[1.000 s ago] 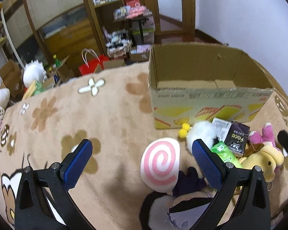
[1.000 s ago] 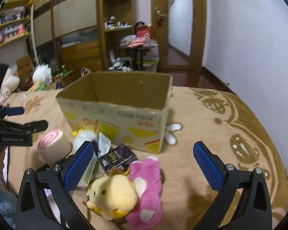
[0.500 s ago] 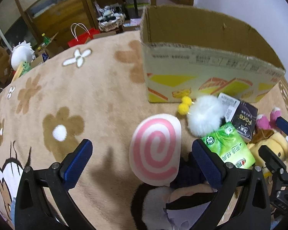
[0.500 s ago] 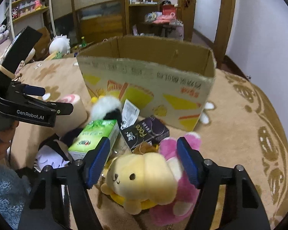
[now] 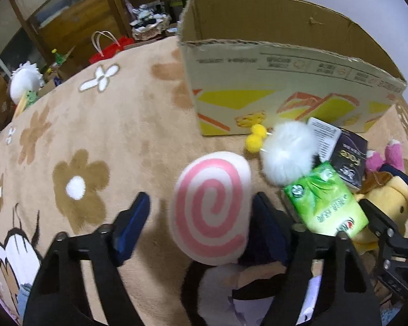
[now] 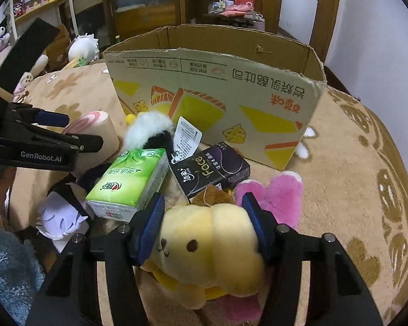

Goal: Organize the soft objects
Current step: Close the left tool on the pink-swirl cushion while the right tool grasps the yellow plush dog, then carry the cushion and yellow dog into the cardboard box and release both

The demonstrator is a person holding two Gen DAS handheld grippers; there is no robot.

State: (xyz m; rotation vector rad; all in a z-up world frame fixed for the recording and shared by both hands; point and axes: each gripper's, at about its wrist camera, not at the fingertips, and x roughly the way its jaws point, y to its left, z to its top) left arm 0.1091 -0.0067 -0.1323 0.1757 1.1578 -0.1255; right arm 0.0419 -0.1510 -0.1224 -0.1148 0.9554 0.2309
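A pile of soft toys lies on the beige flower rug before an open cardboard box (image 5: 285, 62), which also shows in the right wrist view (image 6: 217, 87). My left gripper (image 5: 204, 217) has its blue pads either side of a pink-and-white swirl roll plush (image 5: 212, 209); the right pad touches it, a gap shows at the left pad. My right gripper (image 6: 206, 225) is shut on a yellow dog plush (image 6: 212, 247), squeezing its head. A pink plush (image 6: 274, 195) lies behind it.
A green tissue pack (image 6: 130, 182), a black "Face" pack (image 6: 212, 168), a white fluffy pom toy (image 5: 288, 152) and a black-and-white plush (image 6: 59, 212) crowd the pile. Shelves, bags and boxes stand beyond the rug.
Both grippers have moved down and forward into the pile and narrowed. The right one closed onto the yellow dog plush; the left one closed in around the swirl roll.
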